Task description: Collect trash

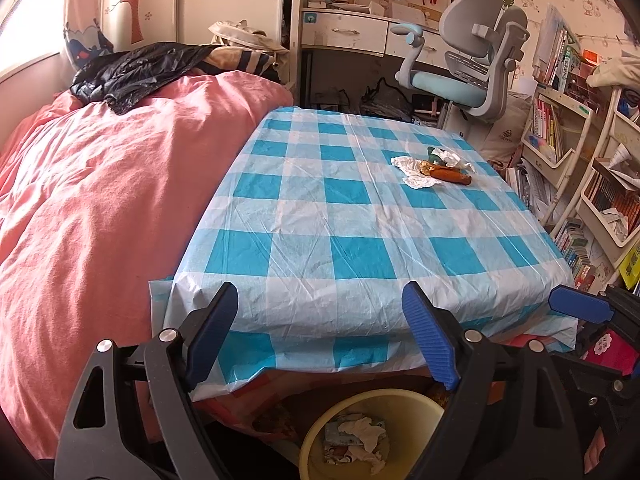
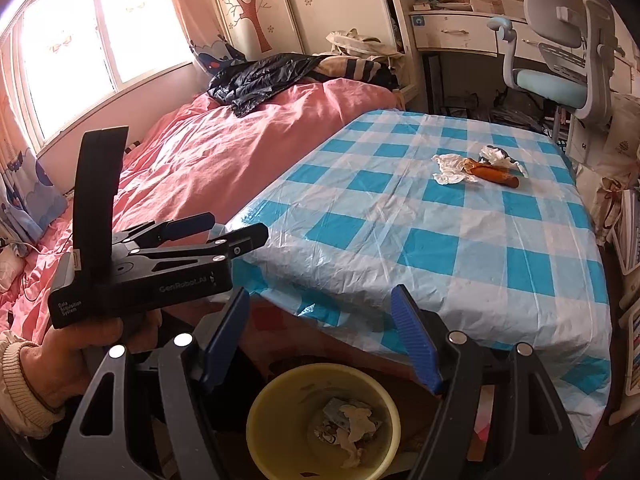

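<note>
Your left gripper [image 1: 320, 336] hangs with its blue pads spread wide and nothing between them, at the near edge of the tabletop [image 1: 360, 220], above the bin [image 1: 400, 404]. In the right wrist view you see the same left gripper [image 2: 236, 228] from the side, held in your hand [image 2: 80, 344] with a cream cuff at the wrist, its fingertips at the near left corner of the checked cloth.

Your right gripper [image 2: 320, 340] also stands apart and empty, pointing down over the tabletop's near edge. Its blue fingertip shows at the right edge of the left wrist view, just beside the left one.

The yellow bin sits on the floor right below both grippers, in front of the tabletop. It holds crumpled white tissue [image 2: 356, 424] and a printed wrapper [image 2: 336, 408].

The trash left on the tabletop lies in one small heap toward the far right. A crumpled white tissue [image 1: 412, 170] lies on the heap's left side, an orange-brown wrapper [image 1: 452, 176] lies across the middle, and another white tissue [image 1: 448, 156] lies behind it over something dark green. The pieces touch one another. The heap is well apart from both grippers.

A bed [image 1: 100, 184] under a pink cover runs along the tabletop's left side, with a black bag [image 1: 136, 68] on its far end. A grey and blue chair [image 1: 472, 52] stands beyond the tabletop.
</note>
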The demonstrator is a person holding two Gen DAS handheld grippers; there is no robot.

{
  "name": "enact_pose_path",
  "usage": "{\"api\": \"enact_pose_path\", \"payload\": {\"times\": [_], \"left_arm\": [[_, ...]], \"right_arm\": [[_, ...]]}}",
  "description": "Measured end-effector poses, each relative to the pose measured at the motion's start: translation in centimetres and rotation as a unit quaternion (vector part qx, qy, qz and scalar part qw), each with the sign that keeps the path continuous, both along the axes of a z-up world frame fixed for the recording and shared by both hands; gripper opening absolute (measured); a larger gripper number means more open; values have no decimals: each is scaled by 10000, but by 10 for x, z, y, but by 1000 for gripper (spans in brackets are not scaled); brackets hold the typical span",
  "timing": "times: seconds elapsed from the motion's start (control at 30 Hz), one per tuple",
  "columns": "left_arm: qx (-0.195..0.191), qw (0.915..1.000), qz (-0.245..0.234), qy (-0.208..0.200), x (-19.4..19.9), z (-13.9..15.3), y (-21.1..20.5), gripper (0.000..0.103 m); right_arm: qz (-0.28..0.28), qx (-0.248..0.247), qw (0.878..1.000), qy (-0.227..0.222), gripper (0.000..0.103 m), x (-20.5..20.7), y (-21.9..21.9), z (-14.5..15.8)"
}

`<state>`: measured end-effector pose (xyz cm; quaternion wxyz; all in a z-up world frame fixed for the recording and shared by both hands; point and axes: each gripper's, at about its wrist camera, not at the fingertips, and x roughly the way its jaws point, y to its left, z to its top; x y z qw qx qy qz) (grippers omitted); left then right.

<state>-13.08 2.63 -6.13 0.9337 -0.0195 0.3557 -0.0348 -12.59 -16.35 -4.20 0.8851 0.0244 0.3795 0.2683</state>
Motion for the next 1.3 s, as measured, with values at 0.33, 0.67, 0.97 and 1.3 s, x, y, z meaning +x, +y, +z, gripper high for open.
{"api": "enact_pose_path", "payload": {"times": [0.33, 0.67, 0.97, 1.3], "left_arm": [[8, 10000, 7, -6, 1, 0, 0, 82], [60, 10000, 35, -6, 4, -2, 2, 83], [59, 10000, 60, -2, 5, -2, 1, 83], [86, 9999, 54, 8, 5, -2, 0, 83]], "right_arm": [[5, -19, 10000, 3, 71, 0, 3, -1], [8, -42, 10000, -19, 74, 0, 4, -1], [30, -88, 10000, 9, 74, 1, 6, -2], [60, -123, 9999, -5, 74, 2, 6, -3]]}}
